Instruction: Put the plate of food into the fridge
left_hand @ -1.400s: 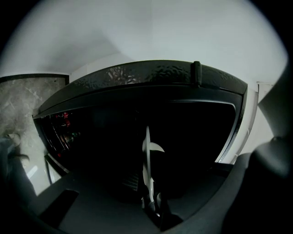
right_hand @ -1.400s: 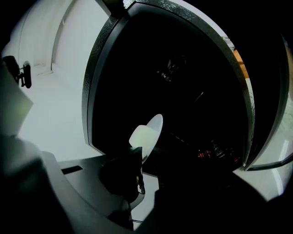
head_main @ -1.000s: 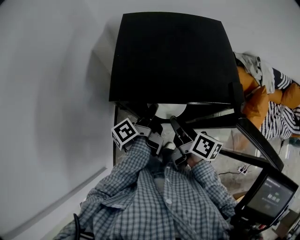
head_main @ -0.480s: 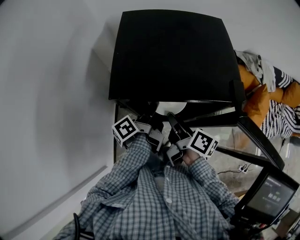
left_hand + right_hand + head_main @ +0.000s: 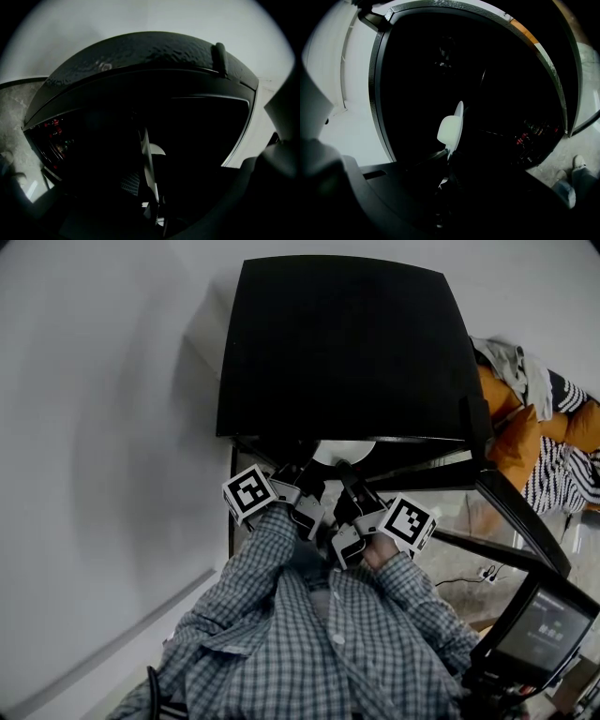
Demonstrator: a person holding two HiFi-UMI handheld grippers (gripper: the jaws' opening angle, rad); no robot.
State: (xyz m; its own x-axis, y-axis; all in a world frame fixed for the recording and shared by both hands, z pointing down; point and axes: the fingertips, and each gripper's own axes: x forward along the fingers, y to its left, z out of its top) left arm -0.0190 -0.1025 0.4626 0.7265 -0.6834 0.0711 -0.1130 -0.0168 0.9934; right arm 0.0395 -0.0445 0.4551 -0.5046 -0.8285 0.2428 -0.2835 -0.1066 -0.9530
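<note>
The black box-shaped fridge (image 5: 342, 343) stands with its door (image 5: 518, 519) swung open at its right side, and a person in a grey checked shirt (image 5: 328, 643) reaches both arms to its open front. At that opening the left gripper (image 5: 302, 479) and the right gripper (image 5: 349, 482) hold the round white plate (image 5: 342, 452) side by side. The left one's jaws pinch the rim, the right one's have just been closing and nip it too, and the plate, with a pale rounded piece of food (image 5: 449, 130) on it, sits half under the fridge's top edge.
</note>
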